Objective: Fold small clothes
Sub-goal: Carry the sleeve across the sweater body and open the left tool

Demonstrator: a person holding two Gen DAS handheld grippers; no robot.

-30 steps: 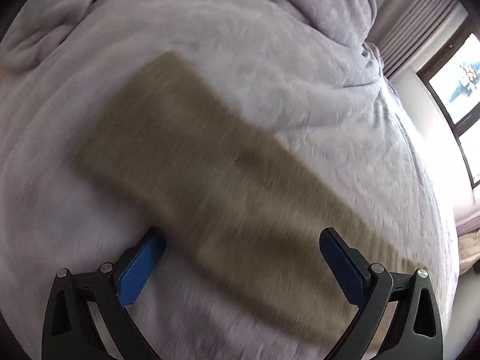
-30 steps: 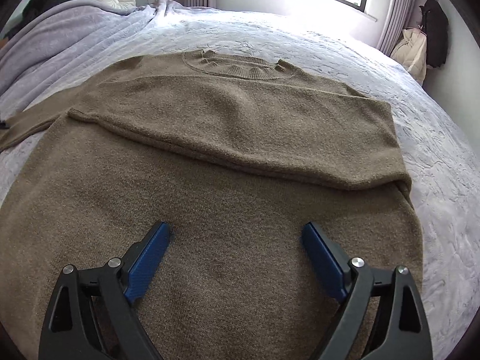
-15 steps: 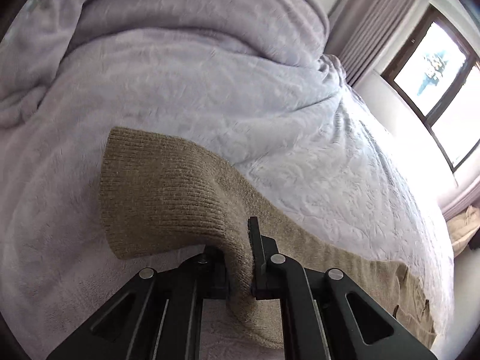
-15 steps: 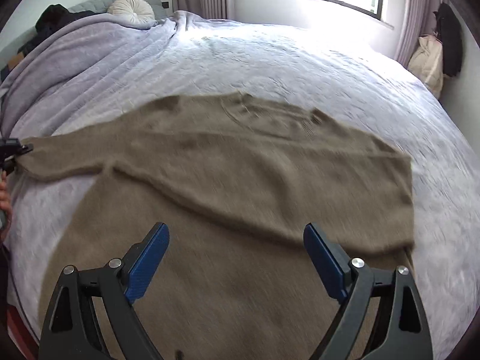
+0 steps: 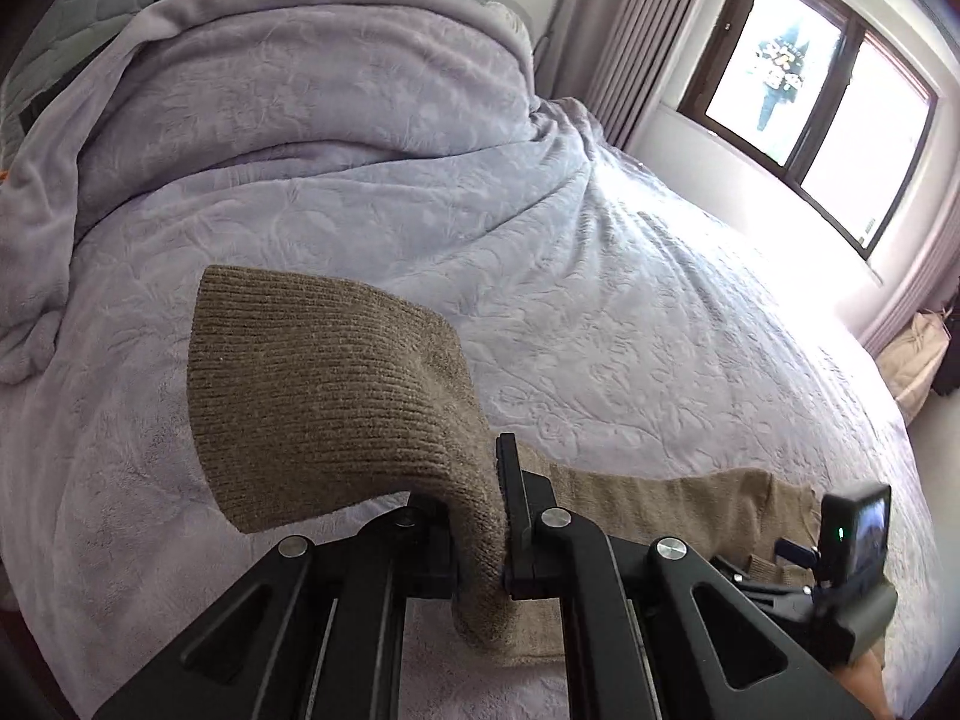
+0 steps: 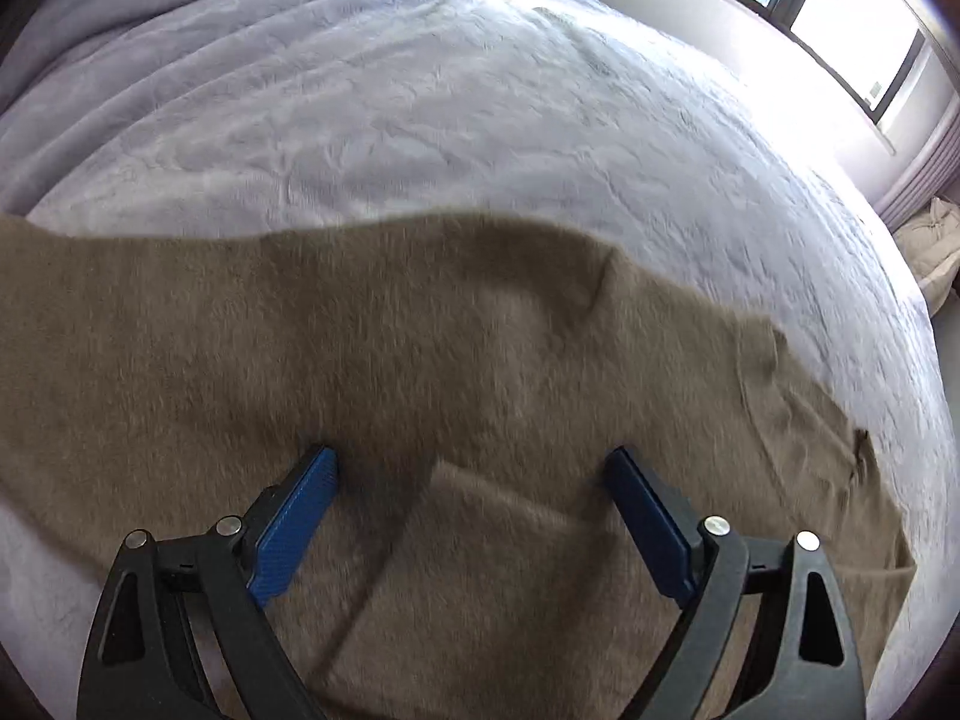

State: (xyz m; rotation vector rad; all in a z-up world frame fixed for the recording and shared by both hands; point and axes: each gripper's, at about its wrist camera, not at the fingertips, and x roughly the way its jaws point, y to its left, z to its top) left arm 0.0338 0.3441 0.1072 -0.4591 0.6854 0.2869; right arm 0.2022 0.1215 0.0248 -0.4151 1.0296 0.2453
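A brown knit sweater lies spread on the bed. My left gripper is shut on the sweater's sleeve near its ribbed cuff and holds it lifted off the bedcover; the cuff end flops forward past the jaws. My right gripper is open and empty, low over the sweater's body, with the other folded sleeve end lying between its blue pads. The right gripper's camera body shows at the lower right of the left wrist view.
A lilac embossed bedcover covers the bed, with a bunched blanket heap at the back left. A window and curtains stand behind. A beige bag sits by the wall on the right.
My left gripper closed on the sleeve and has lifted it. My right gripper has dropped lower and closer over the sweater's body, staying open.
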